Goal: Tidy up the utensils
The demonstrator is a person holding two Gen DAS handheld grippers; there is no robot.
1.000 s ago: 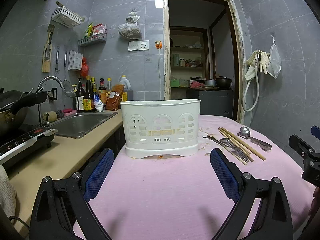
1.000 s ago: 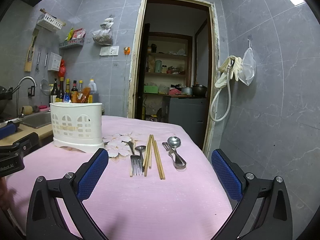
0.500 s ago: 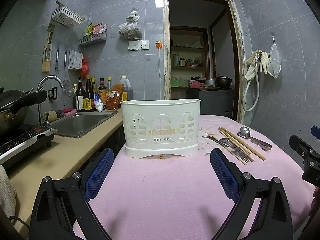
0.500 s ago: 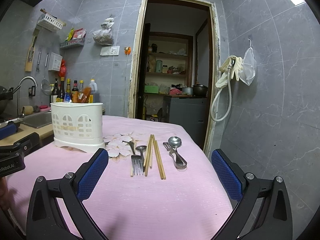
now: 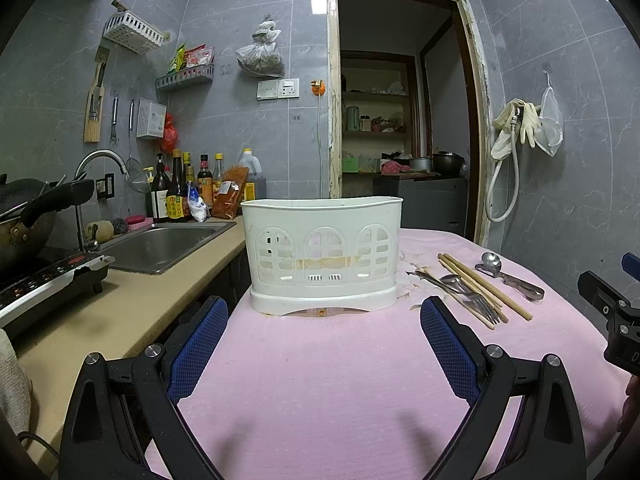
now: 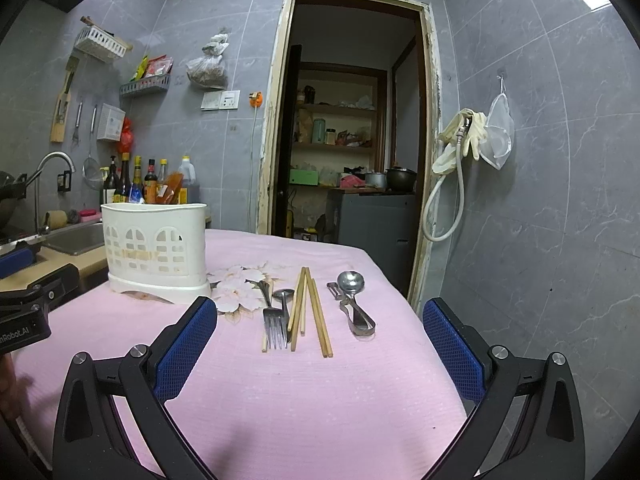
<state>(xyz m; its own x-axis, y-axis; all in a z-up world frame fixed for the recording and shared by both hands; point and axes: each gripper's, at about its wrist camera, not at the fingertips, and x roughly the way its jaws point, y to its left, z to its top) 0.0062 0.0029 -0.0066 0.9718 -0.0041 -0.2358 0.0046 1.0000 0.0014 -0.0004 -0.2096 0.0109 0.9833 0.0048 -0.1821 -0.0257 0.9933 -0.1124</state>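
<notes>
A white plastic utensil holder (image 5: 324,254) stands on the pink tablecloth (image 5: 320,360); it also shows in the right wrist view (image 6: 156,250). To its right lie a fork (image 6: 274,324), a spoon (image 6: 285,300), wooden chopsticks (image 6: 316,316), a ladle-like spoon (image 6: 350,282) and a metal peeler (image 6: 358,314). The same utensils show in the left wrist view (image 5: 472,284). My left gripper (image 5: 324,344) is open and empty, in front of the holder. My right gripper (image 6: 320,344) is open and empty, just short of the chopstick ends.
A counter with a sink (image 5: 160,242), bottles (image 5: 176,196) and a cooktop with a pan (image 5: 36,216) lies left of the table. An open doorway (image 6: 348,120) is behind. The table's right edge (image 6: 420,320) drops off beside the tiled wall.
</notes>
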